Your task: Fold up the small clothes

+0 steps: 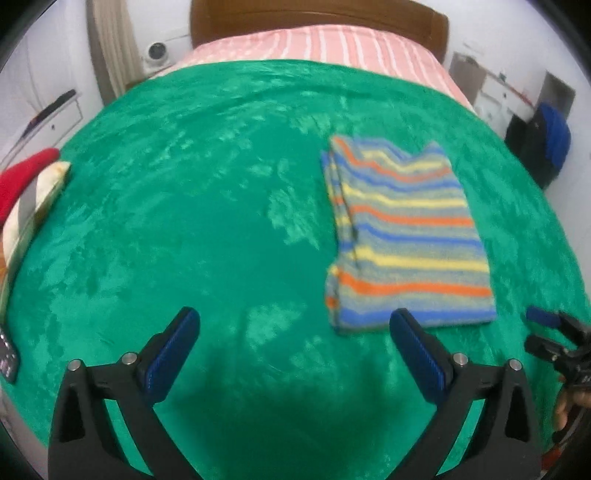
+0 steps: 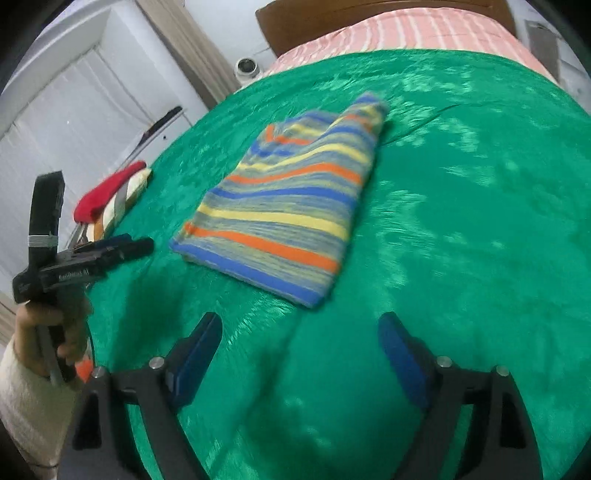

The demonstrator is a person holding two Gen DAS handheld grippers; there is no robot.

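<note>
A small striped garment (image 1: 406,236) in blue, orange, yellow and grey lies folded into a neat rectangle on the green blanket (image 1: 184,221). In the left wrist view it sits right of centre, just beyond the right finger of my left gripper (image 1: 295,321), which stands open over bare blanket with nothing between its pads. In the right wrist view the garment (image 2: 291,206) lies ahead and slightly left of my right gripper (image 2: 300,325), also open and holding nothing. Each gripper shows in the other's view: the right one (image 1: 535,330) at the far right, the left one (image 2: 136,244) at the left, held by a hand (image 2: 48,332).
A pile of red and cream clothes (image 1: 26,192) lies at the blanket's left edge, with a dark phone-like object (image 1: 7,358) nearer. Pink striped bedding (image 1: 332,44) and a wooden headboard (image 1: 317,18) lie beyond. A blue and black item (image 1: 550,140) stands off the bed's right side.
</note>
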